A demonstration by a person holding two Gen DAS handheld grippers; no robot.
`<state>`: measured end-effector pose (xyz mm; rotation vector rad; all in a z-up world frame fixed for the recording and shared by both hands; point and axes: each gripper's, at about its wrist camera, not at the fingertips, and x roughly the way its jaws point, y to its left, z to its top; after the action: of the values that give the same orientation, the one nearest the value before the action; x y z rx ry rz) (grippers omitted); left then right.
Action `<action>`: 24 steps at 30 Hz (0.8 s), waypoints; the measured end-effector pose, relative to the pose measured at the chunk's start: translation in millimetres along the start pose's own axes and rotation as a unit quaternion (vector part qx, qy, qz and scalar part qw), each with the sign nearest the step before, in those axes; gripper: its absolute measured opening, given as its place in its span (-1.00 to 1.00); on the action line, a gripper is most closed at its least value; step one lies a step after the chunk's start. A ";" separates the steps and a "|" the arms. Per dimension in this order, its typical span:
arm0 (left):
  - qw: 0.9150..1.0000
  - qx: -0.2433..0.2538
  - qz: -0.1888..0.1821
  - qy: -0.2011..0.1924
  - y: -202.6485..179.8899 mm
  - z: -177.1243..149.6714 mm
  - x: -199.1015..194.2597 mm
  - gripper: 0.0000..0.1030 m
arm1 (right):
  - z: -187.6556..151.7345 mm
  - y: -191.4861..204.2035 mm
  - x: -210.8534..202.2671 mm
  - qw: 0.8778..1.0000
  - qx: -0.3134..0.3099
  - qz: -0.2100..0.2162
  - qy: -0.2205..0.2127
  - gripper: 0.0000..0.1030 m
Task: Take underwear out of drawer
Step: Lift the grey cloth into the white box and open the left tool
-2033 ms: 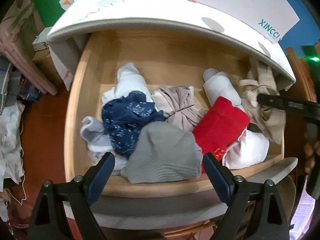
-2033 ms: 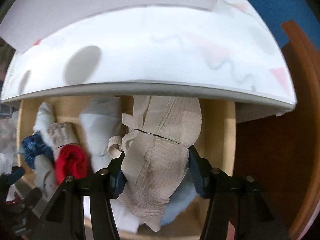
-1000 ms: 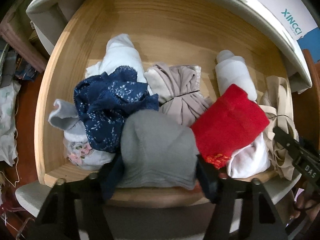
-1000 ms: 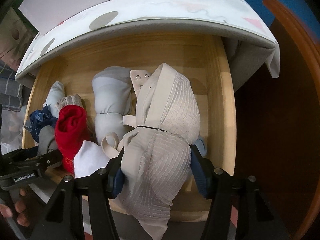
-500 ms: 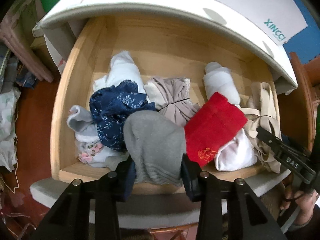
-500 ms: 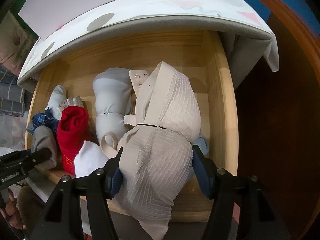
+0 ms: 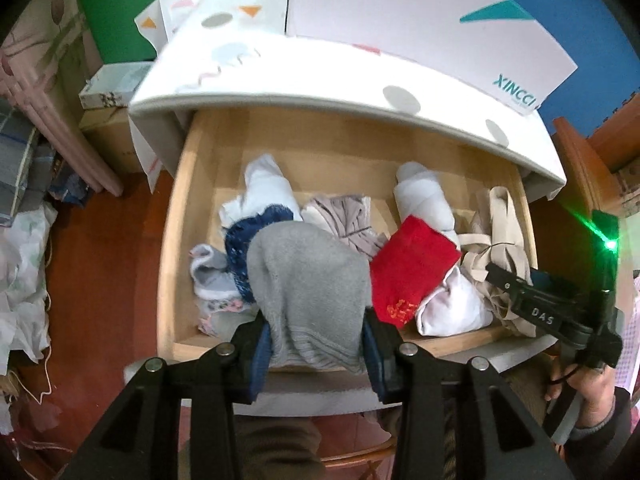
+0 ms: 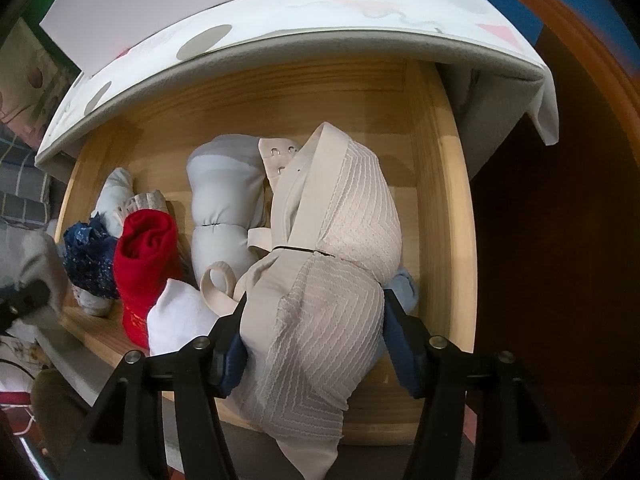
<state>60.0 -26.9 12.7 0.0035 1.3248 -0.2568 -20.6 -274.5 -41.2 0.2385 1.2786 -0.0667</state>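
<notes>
My left gripper (image 7: pixel 316 346) squeezes a gray underwear piece (image 7: pixel 308 284) between its 2 blue pads, and its jaws have just been closing on that cloth. The gray piece hangs at 6 o'clock in the left view, over the front edge of the wooden drawer (image 7: pixel 180 240). My right gripper (image 8: pixel 314 344) is clamped on a beige bra (image 8: pixel 332 264), which bulges up between the pads at 6 o'clock in the right view, above the drawer's right side.

Just past the gray piece, at 3 o'clock from it, lies a red folded piece (image 7: pixel 412 268). A white piece (image 7: pixel 452 308) sits beside the red one. A dark blue piece (image 7: pixel 244 240) peeks out at 10 o'clock from the gray one. Farther back lies a pale rolled piece (image 7: pixel 424 196). At 12 o'clock, past the drawer, is the white tabletop (image 7: pixel 320 76) with a white shoe box (image 7: pixel 400 12) on it.
</notes>
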 end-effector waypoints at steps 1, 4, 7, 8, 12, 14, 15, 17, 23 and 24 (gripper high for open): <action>1.000 0.002 0.000 -0.003 1.2 0.8 -2.7 -0.23 | 0.2 1.0 -0.3 1.000 -0.001 -0.002 0.000 0.07; 1.000 0.005 0.001 -0.017 2.4 4.5 -14.6 -0.23 | 0.0 3.1 -0.4 1.000 -0.004 -0.006 -0.001 0.07; 1.000 0.009 0.001 -0.029 1.1 9.5 -27.8 -0.23 | 0.0 3.2 -0.5 1.000 -0.004 -0.006 -0.001 0.07; 0.999 0.011 0.000 -0.036 0.5 12.5 -34.5 -0.22 | 0.0 3.2 -0.5 1.000 -0.004 -0.006 -0.001 0.07; 0.998 0.021 0.000 -0.063 -0.7 26.4 -61.6 -0.23 | -0.2 3.9 -0.5 1.000 -0.006 -0.008 -0.001 0.07; 0.996 0.030 0.006 -0.083 -3.2 38.0 -79.4 -0.23 | -0.3 5.0 -0.6 1.000 -0.007 -0.010 -0.001 0.07; 0.995 0.033 0.008 -0.095 -4.3 44.4 -88.4 -0.22 | -0.2 5.4 -0.6 1.000 -0.007 -0.010 -0.001 0.07; 0.993 0.039 0.011 -0.112 -5.8 55.9 -103.2 -0.23 | -0.1 6.0 -0.3 1.000 -0.007 -0.010 -0.001 0.07; 0.983 0.050 0.021 -0.176 -13.9 104.2 -149.8 -0.22 | -0.1 6.1 -0.3 1.000 -0.006 -0.009 -0.001 0.07; 0.981 0.053 0.023 -0.183 -16.8 115.1 -155.4 -0.22 | -0.3 6.9 -0.2 1.000 -0.005 -0.010 -0.001 0.07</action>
<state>132.9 -31.8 192.5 0.0735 0.9424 -0.2728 -19.7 -267.8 -40.1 0.2172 1.2796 -0.0765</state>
